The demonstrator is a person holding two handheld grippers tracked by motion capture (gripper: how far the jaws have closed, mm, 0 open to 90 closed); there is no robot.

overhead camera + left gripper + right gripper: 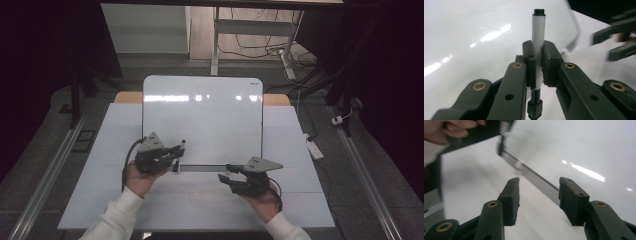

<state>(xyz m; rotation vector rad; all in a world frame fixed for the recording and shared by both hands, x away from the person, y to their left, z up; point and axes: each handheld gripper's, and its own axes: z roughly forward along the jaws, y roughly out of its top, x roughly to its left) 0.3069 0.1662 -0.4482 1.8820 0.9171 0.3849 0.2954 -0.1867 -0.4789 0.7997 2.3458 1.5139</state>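
Over the near-left corner of the whiteboard [202, 117], your left tongs [176, 149] are clamped on a white marker [538, 37] with a black end cap, its barrel pinched between the two pads and its capped end pointing out across the glossy board. Your left hand [137, 177] holds them just off the board's near edge. Just in front of that near edge, toward its right, your right tongs [223, 177] hang with jaws spread wide and nothing between them, above the pale bench [300, 200]. The board's metal near rail [536, 180] runs between those jaws.
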